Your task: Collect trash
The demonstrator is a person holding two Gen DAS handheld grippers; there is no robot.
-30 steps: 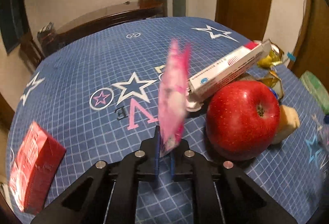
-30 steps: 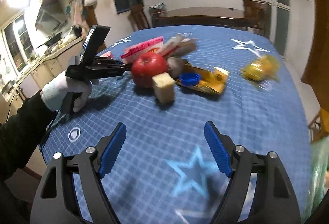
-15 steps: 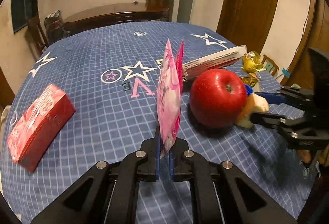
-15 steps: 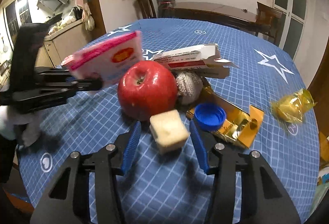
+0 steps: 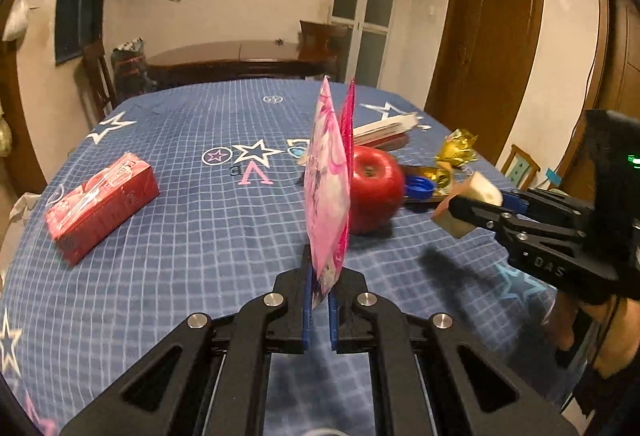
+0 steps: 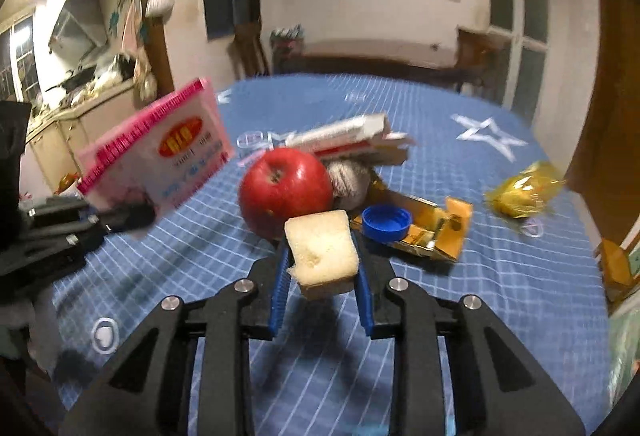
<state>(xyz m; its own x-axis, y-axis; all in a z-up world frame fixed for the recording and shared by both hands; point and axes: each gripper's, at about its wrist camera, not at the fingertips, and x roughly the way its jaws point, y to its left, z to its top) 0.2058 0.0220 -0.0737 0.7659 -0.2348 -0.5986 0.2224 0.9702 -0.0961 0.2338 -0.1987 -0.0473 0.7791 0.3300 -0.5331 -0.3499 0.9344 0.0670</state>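
Tablecloth blue, starred | left hand-held gripper pinches pink packet | right hand-held gripper clamps bread

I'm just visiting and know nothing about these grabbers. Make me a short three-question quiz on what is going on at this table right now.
1. True or false: the left gripper is shut on a pink packet.
2. What does the right gripper hold? A) blue bottle cap B) piece of bread C) apple
3. Fill in: the red carton lies on the blue ______.

Key
1. True; the packet stands up between the blue pads.
2. B, the piece of bread. The blue bottle cap and the apple sit on the table.
3. Tablecloth.
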